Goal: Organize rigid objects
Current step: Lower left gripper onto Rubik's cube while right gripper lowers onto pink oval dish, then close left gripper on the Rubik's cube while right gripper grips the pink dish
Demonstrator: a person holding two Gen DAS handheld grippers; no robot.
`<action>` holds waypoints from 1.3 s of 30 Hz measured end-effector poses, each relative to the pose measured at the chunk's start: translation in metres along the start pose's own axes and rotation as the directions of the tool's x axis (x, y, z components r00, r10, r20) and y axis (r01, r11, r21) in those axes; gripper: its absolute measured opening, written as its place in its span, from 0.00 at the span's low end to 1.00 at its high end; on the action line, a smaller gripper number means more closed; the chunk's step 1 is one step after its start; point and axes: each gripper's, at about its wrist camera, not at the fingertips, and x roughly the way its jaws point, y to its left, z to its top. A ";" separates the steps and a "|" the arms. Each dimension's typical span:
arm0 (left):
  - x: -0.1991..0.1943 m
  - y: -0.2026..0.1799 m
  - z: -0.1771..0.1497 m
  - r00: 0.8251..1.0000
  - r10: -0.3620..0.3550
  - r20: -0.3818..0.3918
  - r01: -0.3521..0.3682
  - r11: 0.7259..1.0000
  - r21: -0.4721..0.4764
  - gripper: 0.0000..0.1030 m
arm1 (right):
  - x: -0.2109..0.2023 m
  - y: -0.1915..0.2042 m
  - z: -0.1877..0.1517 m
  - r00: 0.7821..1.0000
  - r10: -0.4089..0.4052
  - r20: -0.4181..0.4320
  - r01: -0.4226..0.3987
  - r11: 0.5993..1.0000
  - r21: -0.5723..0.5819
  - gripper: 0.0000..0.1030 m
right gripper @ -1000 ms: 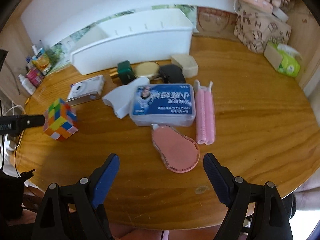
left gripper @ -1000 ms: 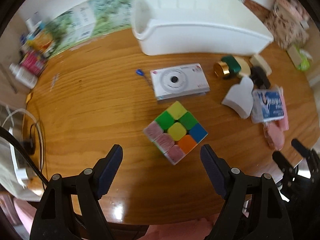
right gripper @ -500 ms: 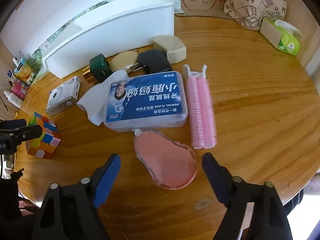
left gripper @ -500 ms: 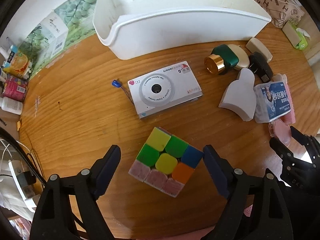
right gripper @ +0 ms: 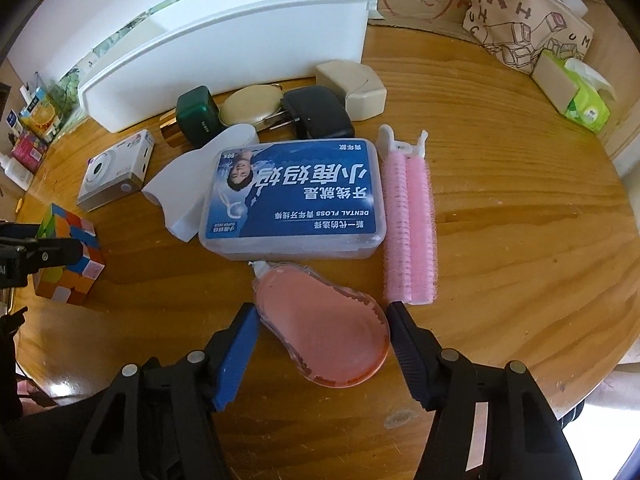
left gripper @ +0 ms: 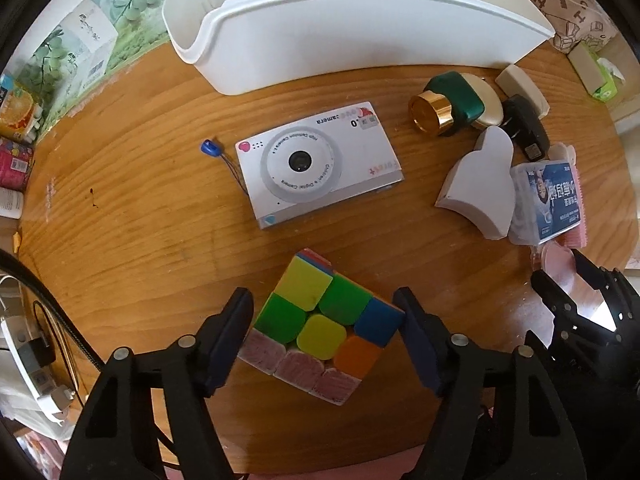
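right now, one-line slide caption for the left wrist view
Open left gripper straddles a colourful puzzle cube on the wooden table, toy camera beyond.

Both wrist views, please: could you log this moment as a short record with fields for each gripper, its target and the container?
left gripper: jaws open, straddling the multicoloured puzzle cube on the round wooden table
right gripper: jaws open, either side of the flat pink teardrop-shaped case
container: long white plastic bin at the table's far side; contents not visible
beside cube: white toy digital camera, lens up
contact: neither gripper visibly clamped
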 end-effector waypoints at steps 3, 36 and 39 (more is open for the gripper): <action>0.000 0.000 -0.001 1.000 0.001 -0.001 -0.001 1.000 -0.017 0.72 | 0.000 0.001 0.000 1.000 0.010 -0.008 -0.010 1.000 -0.015 0.64; -0.043 0.038 -0.063 0.984 -0.043 0.171 0.093 0.951 -0.295 0.60 | -0.051 0.029 -0.005 0.990 0.107 0.091 -0.081 0.964 -0.252 0.63; -0.050 0.040 -0.057 0.981 -0.050 0.189 0.107 0.946 -0.306 0.60 | -0.059 0.030 0.001 0.986 0.122 0.112 -0.087 0.959 -0.270 0.63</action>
